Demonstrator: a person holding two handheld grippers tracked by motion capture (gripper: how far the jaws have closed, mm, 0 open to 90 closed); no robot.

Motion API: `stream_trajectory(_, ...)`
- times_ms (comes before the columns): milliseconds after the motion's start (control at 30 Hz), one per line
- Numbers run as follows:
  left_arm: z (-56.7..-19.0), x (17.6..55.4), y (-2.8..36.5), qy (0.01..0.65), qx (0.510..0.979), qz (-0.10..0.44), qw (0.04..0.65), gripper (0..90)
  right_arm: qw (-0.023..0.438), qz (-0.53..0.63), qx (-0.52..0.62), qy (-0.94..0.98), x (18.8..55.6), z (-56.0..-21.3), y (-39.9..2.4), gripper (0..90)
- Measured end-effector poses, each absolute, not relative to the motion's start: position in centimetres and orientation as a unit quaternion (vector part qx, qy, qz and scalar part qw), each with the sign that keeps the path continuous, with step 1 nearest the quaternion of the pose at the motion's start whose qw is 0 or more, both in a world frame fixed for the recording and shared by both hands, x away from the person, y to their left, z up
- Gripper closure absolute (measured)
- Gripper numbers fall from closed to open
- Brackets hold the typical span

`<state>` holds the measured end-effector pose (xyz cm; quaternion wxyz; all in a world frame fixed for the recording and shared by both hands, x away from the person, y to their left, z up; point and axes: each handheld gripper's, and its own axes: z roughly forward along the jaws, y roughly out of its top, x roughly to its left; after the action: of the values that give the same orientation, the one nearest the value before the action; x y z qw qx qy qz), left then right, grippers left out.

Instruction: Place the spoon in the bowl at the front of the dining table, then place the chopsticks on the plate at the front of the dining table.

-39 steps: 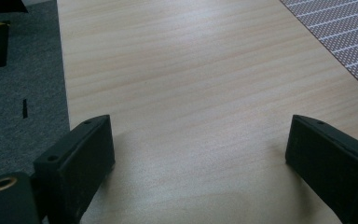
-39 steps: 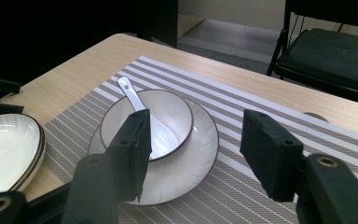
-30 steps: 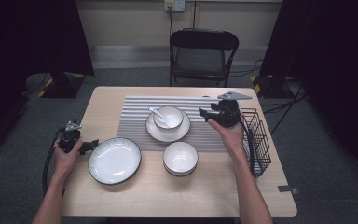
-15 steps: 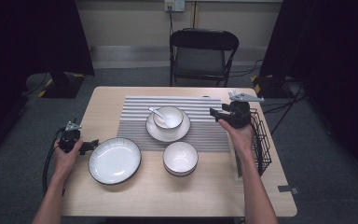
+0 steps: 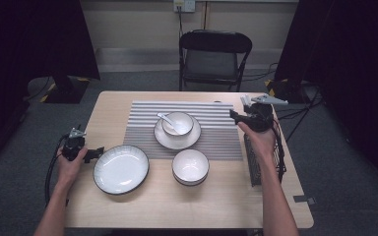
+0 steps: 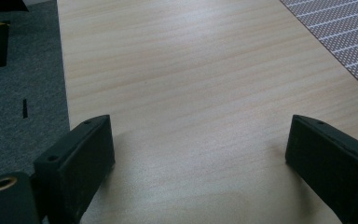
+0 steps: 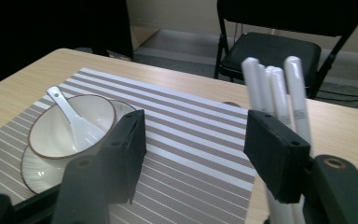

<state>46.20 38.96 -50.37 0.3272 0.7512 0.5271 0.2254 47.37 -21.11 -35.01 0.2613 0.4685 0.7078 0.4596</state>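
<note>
High view: my right gripper (image 5: 234,116) sits near the far right corner of the table (image 5: 128,101), just past the right edge of the striped mat (image 5: 142,123), beside the wire rack (image 5: 265,162) that runs along the right edge. My left gripper (image 5: 100,150) rests at the left edge, jaw tips just beside the big plate (image 5: 121,168). On the mat, a small bowl with a spoon (image 5: 166,119) in it sits on a saucer (image 5: 176,139); a second bowl (image 5: 190,166) stands at the mat's near edge.

Left gripper view: jaws wide apart, nothing between them, bare wood underneath, corner of the mat at the far right.

Right gripper view: jaws open fairly wide and empty. White sticks (image 7: 279,98), probably chopsticks, stand upright just behind my right-hand jaw, not gripped. Bowl and spoon lie past the other jaw.

My read: right hand is lining up on the sticks at the rack, pick not yet made. Next move: shift sideways so the sticks sit between the jaws, then close on them. They're thin and bundled, so I'd grip low and square or they'll splay. Left hand is idle.
</note>
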Motion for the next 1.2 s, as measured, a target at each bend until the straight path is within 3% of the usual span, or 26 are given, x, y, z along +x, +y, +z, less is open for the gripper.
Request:
stream_trajectory(767, -50.4, 46.2, 39.0, 0.526, 0.752, 0.226, 0.326, 7.1, 0.261, 0.442, 0.488, 0.706, 48.8, -35.8, -22.3, 41.7)
stream_trajectory(933, -50.4, 46.2, 39.0, 0.526, 0.752, 0.226, 0.326, 7.0, 0.259, 0.443, 0.492, 0.704, 48.7, -35.7, -22.7, 51.9)
stream_trajectory(1200, -50.4, 46.2, 39.0, 0.526, 0.752, 0.226, 0.326, 7.0, 0.256, 0.439, 0.49, 0.708, 48.7, -35.7, -22.5, 56.8)
